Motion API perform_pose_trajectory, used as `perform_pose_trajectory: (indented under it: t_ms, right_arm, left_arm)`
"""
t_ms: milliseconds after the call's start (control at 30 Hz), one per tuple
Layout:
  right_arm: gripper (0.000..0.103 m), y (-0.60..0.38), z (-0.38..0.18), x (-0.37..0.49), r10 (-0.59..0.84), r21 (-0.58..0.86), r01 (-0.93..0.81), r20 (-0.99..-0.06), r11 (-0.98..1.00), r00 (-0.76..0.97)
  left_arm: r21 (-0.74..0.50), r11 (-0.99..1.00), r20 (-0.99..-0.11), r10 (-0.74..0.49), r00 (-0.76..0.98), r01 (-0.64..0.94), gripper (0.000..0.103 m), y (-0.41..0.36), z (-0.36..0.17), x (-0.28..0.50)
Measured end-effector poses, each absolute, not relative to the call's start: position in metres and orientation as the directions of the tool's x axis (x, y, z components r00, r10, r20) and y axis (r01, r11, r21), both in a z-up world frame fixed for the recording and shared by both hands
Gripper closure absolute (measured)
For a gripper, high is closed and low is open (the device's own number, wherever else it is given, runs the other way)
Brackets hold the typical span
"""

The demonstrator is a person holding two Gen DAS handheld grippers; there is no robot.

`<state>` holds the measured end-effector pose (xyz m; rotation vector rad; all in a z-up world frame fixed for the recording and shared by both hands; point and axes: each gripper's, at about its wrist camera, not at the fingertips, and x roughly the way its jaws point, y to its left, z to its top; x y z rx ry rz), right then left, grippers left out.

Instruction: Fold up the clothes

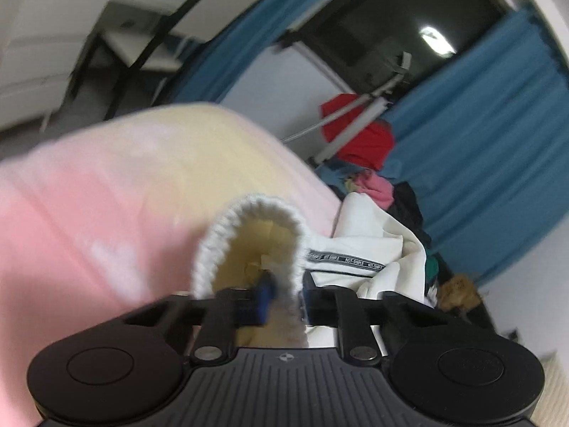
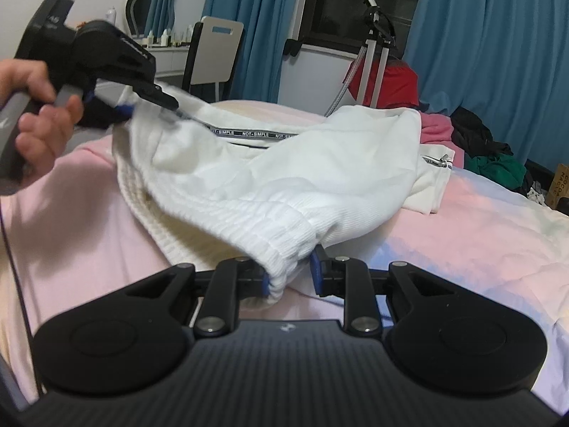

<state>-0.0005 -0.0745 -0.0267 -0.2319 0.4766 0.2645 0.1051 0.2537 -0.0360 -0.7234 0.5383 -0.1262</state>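
The right hand-held gripper pinches the ribbed hem of a white garment between its blue pads. Ahead and to its left, the left hand-held gripper, held by a hand, is clamped on another edge of the same garment, lifting it off the pink bed; its own view is blurred, but the cloth seems caught between its pads. Beyond the garment, to the right, lies a heap of clothes. Farther back stand a tripod and blue curtains.
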Motion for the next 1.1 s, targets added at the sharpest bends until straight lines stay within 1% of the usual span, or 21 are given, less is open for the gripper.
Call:
perform_pose_trajectory:
  t_ms: [100,167,233,267,333,433,533,600,633,667,700,733,767,800,833,867,900,967,1033,1067,1100]
  right_arm:
    - [0.073,-0.072,-0.03,0.002,0.201,-0.149,-0.309,-0.49,0.939,0.848]
    - [0.065,-0.071,-0.03,0.004,0.224,-0.121,-0.324,-0.502,0.938,0.836]
    - [0.062,-0.069,-0.029,0.003,0.272,-0.079,-0.36,-0.51,0.93,0.816]
    - [0.063,-0.067,-0.028,0.002,0.295,-0.067,-0.378,-0.507,0.923,0.81]
    - [0.062,-0.064,-0.028,0.0,0.341,-0.042,-0.418,-0.507,0.908,0.791]
    - [0.062,-0.064,-0.03,0.001,0.413,0.043,-0.46,-0.522,0.887,0.747]
    - [0.062,-0.076,-0.034,0.01,0.485,0.206,-0.45,-0.538,0.869,0.689]
    - [0.062,-0.092,-0.038,0.021,0.545,0.372,-0.399,-0.534,0.838,0.646]
    - [0.057,-0.102,-0.041,0.027,0.572,0.455,-0.36,-0.524,0.814,0.63]
    - [0.047,-0.113,-0.045,0.032,0.594,0.537,-0.31,-0.51,0.785,0.622]
    - [0.041,-0.123,-0.049,0.037,0.614,0.611,-0.258,-0.492,0.749,0.617]
    - [0.033,-0.133,-0.054,0.04,0.631,0.675,-0.212,-0.468,0.707,0.619]
    - [0.029,-0.142,-0.059,0.043,0.649,0.733,-0.169,-0.44,0.659,0.62]
    - [0.029,-0.149,-0.064,0.045,0.664,0.781,-0.131,-0.415,0.611,0.622]
    - [0.029,-0.153,-0.069,0.049,0.676,0.813,-0.101,-0.4,0.574,0.619]
    - [0.029,-0.156,-0.074,0.052,0.689,0.842,-0.073,-0.383,0.534,0.615]
    - [0.029,-0.158,-0.078,0.055,0.707,0.871,-0.05,-0.362,0.489,0.607]
    - [0.03,-0.163,-0.087,0.061,0.74,0.919,-0.002,-0.316,0.394,0.593]
    - [0.03,-0.168,-0.095,0.067,0.767,0.951,0.043,-0.273,0.306,0.581]
    - [0.03,-0.17,-0.095,0.068,0.775,0.955,0.048,-0.267,0.294,0.573]
    - [0.029,-0.172,-0.096,0.067,0.779,0.958,0.051,-0.259,0.281,0.571]
  left_arm:
    - [-0.688,0.726,-0.339,-0.305,0.89,-0.014,0.089,0.262,-0.032,0.107]
    - [-0.723,0.69,-0.275,-0.289,0.917,0.001,0.089,0.274,-0.031,0.106]
    - [-0.729,0.684,-0.267,-0.236,0.934,-0.036,0.089,0.284,-0.033,0.11]
    - [-0.73,0.68,-0.275,-0.21,0.938,-0.061,0.089,0.29,-0.036,0.113]
    - [-0.723,0.678,-0.326,-0.164,0.931,-0.134,0.09,0.302,-0.047,0.122]
    - [-0.673,0.713,-0.398,-0.123,0.909,-0.198,0.091,0.31,-0.061,0.136]
    - [-0.648,0.731,-0.424,-0.114,0.898,-0.213,0.091,0.308,-0.065,0.142]
    - [-0.631,0.743,-0.441,-0.107,0.891,-0.223,0.091,0.307,-0.068,0.145]
    - [-0.622,0.749,-0.45,-0.104,0.887,-0.228,0.091,0.307,-0.069,0.147]
    - [-0.62,0.751,-0.454,-0.104,0.885,-0.23,0.09,0.306,-0.068,0.148]
    - [-0.626,0.746,-0.451,-0.109,0.886,-0.227,0.089,0.307,-0.065,0.148]
    - [-0.634,0.74,-0.449,-0.114,0.886,-0.225,0.088,0.308,-0.063,0.146]
    - [-0.637,0.736,-0.447,-0.111,0.887,-0.229,0.082,0.309,-0.059,0.143]
    - [-0.632,0.738,-0.445,-0.095,0.891,-0.237,0.074,0.309,-0.056,0.137]
    - [-0.627,0.739,-0.442,-0.078,0.893,-0.246,0.068,0.308,-0.052,0.132]
    - [-0.622,0.741,-0.44,-0.061,0.896,-0.255,0.055,0.307,-0.048,0.126]
    - [-0.616,0.742,-0.437,-0.044,0.898,-0.263,0.044,0.306,-0.045,0.121]
    - [-0.614,0.749,-0.429,-0.052,0.902,-0.249,0.037,0.303,-0.039,0.112]
    - [-0.592,0.769,-0.431,-0.049,0.901,-0.241,0.033,0.299,-0.036,0.109]
    - [-0.576,0.781,-0.435,-0.042,0.899,-0.242,0.028,0.297,-0.035,0.108]
    - [-0.568,0.786,-0.439,-0.039,0.897,-0.244,0.027,0.296,-0.036,0.108]
